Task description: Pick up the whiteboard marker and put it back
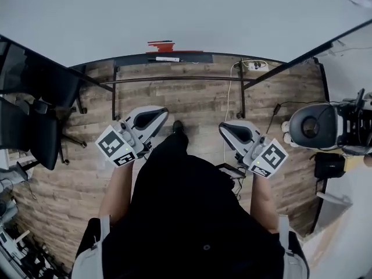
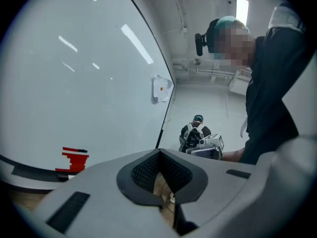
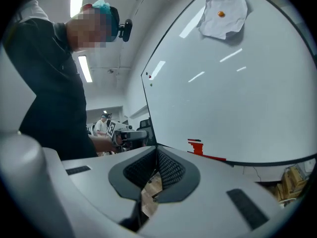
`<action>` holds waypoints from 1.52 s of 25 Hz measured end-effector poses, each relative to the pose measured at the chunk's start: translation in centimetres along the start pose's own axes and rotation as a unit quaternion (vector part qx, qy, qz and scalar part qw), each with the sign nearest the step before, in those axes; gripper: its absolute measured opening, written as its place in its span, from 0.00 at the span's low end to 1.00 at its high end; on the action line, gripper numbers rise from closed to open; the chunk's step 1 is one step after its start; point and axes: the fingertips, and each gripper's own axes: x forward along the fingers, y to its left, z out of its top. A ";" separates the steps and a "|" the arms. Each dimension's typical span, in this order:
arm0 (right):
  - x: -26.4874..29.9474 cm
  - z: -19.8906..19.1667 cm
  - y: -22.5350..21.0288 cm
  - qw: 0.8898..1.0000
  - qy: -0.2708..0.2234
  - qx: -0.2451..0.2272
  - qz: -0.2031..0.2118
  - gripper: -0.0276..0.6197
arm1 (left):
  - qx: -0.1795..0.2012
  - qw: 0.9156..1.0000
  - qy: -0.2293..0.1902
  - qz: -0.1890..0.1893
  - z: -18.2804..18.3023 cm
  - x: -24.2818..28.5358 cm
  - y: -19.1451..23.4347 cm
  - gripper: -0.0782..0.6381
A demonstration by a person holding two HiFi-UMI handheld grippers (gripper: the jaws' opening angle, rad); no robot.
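A whiteboard (image 1: 174,13) fills the top of the head view, with a dark tray (image 1: 192,57) along its bottom edge. On the tray lies a dark marker with a white label (image 1: 167,58). Just above it is a red patch with a dark-tipped red bar (image 1: 161,45), also seen in the left gripper view (image 2: 74,158) and the right gripper view (image 3: 196,147). My left gripper (image 1: 160,114) and right gripper (image 1: 224,128) hang at waist height, well back from the tray. Both are shut with nothing between the jaws (image 2: 159,155) (image 3: 157,150).
Black office chairs (image 1: 35,115) stand at the left. A wheeled machine (image 1: 325,127) stands at the right, a power strip with a white cable (image 1: 253,65) near the board's stand. A white cloth (image 3: 223,11) hangs on the board. Another person (image 2: 198,133) stands far off.
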 end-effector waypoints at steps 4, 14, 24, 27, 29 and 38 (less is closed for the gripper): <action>3.4 2.1 -3.5 1.000 -0.001 -0.009 0.014 0.07 | 0.032 0.999 0.022 0.012 1.3 1.4 4.3 0.13; 10.6 3.2 -7.7 0.998 0.024 -0.036 0.034 0.07 | 0.145 0.986 0.083 0.015 2.3 3.5 12.5 0.13; 14.3 2.6 -12.1 0.999 0.023 -0.026 -0.024 0.07 | 0.198 0.966 0.165 0.005 1.1 6.0 17.1 0.13; 15.8 2.7 -13.6 0.997 0.040 -0.046 -0.045 0.07 | 0.204 0.959 0.198 0.020 -0.1 6.6 18.4 0.13; 16.6 2.3 -14.7 0.994 0.060 -0.069 -0.062 0.07 | 0.211 0.952 0.220 0.032 -1.1 6.9 19.1 0.13; 20.0 -0.6 -17.3 0.970 0.141 -0.164 -0.112 0.07 | 0.258 0.911 0.320 0.034 -4.7 6.3 21.8 0.13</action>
